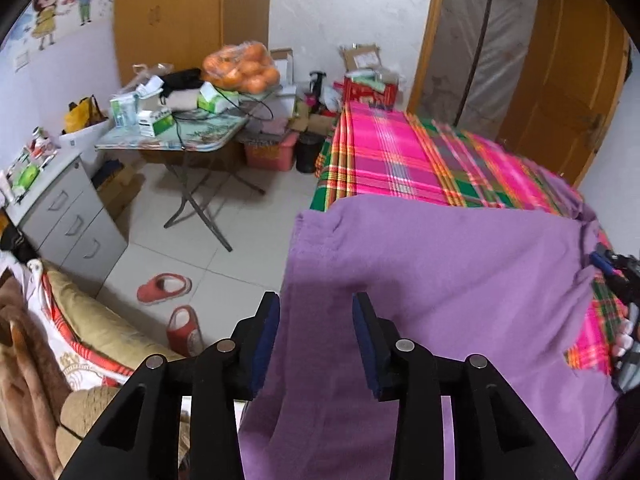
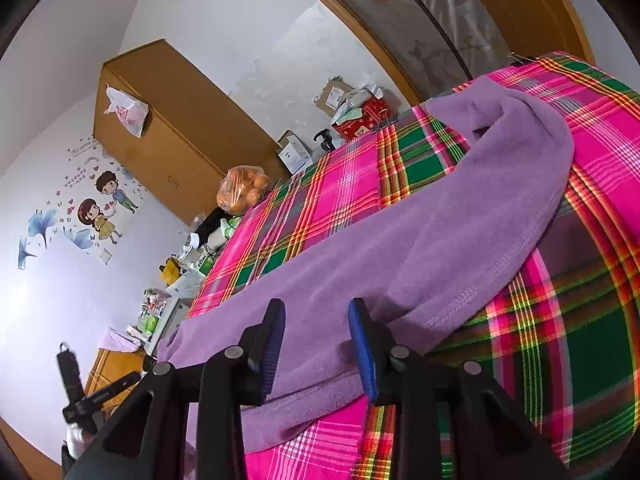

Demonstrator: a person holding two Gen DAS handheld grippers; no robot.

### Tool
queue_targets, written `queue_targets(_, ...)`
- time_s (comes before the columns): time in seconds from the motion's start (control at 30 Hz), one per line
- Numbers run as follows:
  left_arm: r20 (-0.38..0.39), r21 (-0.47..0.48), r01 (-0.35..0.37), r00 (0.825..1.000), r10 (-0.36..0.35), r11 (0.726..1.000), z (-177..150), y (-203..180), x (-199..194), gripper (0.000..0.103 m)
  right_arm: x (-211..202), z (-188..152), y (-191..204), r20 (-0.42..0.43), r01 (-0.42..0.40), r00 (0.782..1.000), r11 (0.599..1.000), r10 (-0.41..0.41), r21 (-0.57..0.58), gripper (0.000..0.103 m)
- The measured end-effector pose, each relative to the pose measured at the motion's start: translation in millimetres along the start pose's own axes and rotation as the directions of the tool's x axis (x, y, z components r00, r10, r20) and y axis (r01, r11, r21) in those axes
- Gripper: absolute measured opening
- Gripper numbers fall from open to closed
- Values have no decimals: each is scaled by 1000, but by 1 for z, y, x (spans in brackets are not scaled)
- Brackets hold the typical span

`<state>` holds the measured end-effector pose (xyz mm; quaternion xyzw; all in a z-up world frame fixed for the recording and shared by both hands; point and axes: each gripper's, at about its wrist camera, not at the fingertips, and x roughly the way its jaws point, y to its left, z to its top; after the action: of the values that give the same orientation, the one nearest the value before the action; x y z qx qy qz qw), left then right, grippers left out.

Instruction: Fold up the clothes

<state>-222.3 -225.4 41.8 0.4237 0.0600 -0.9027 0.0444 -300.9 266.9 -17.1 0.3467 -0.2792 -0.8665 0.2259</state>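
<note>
1. Between both grippers' blue pads: lying soft, light purple cloth (image 1: 440, 280) over plaid bed (image 1: 384, 156).
2. Left gripper (image 1: 316, 344), right gripper (image 2: 316, 344): standing half open, gripping nothing.
3. Flopping, sagging easily; pinching hemmed edges.

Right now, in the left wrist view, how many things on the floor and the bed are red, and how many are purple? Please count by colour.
Red: 2, slipper and slipper on the floor
Purple: 1, fleece garment on the plaid bed cover
Total: 3

White tiled floor (image 1: 240, 208), wooden wardrobe (image 1: 168, 12).
</note>
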Motion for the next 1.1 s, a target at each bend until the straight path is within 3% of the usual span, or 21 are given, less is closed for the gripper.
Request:
queue_targets(0.17, -68, 6, -37, 997, 37, 999, 19, -5, 42, 39, 0, 0, 0, -2, -3, 1000, 1000, 3, 1, 35)
queue_targets(0.23, -83, -1, -55, 995, 54, 999, 23, -4, 52, 31, 0, 0, -2, -4, -5, 1000, 1000, 5, 4, 35)
queue_targets(0.47, -25, -48, -106, 994, 105, 993, 29, 7, 57, 25, 0, -1, -1, -8, -6, 1000, 1000, 6, 11, 36)
queue_targets(0.67, -38, -105, -61, 998, 57, 993, 31, 19, 62, 28, 2, -1, -1, -14, -7, 1000, 1000, 7, 21, 36)
queue_targets(0.93, 24, -145, -31, 999, 35, 989, 15, 34, 14, 30, 2, -2, -1, -13, -5, 1000, 1000, 6, 27, 37)
queue_targets(1.1, 63, -112, 52, 997, -45, 992, -29, 18, -29, 31, 2, -1, -3, -12, -4, 1000, 999, 4, 33, 38)
